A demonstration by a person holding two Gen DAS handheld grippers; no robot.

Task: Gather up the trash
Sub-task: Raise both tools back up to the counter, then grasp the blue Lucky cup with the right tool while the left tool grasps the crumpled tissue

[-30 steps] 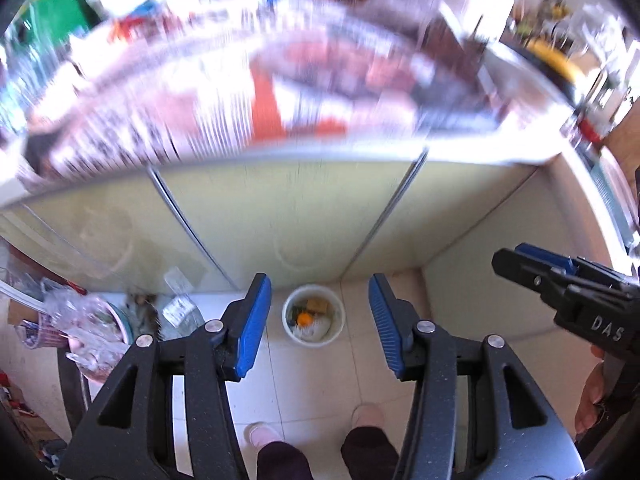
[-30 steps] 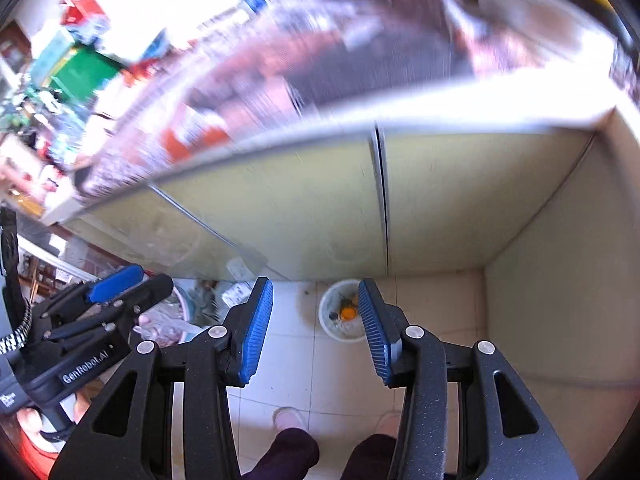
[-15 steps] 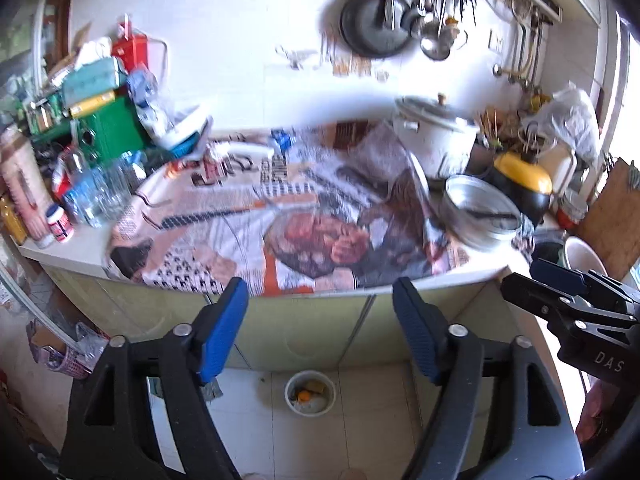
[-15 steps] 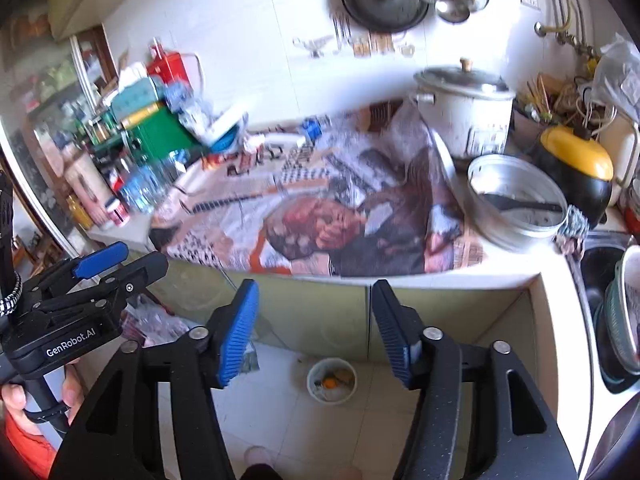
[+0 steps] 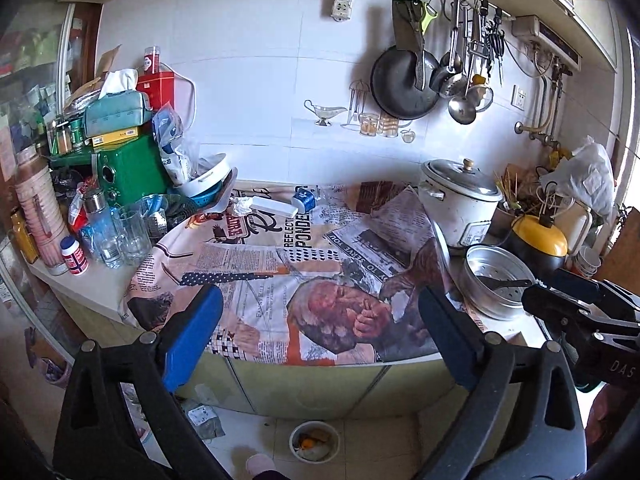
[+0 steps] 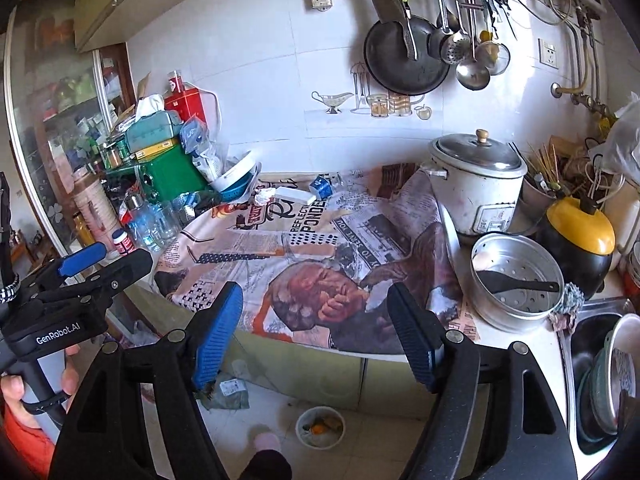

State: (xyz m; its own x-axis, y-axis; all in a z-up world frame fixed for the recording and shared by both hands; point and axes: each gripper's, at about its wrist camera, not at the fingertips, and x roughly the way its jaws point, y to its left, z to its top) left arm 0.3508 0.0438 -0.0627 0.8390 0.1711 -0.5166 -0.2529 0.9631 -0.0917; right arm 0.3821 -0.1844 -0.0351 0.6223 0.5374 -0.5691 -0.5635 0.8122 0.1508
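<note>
The left hand-held gripper (image 5: 320, 336) stands wide, its jaws having just been opening, with nothing between them. The right hand-held gripper (image 6: 316, 336) is also spread, jaws just opened further, and empty. Both hover in front of the desk (image 5: 96, 280), which is draped in a newspaper-print cloth (image 5: 280, 264). At the cloth's far edge lie a crumpled tissue (image 5: 242, 205), a white box (image 5: 274, 206) and a blue-and-white carton (image 5: 302, 197). A small trash bucket (image 5: 314, 440) sits on the floor below.
</note>
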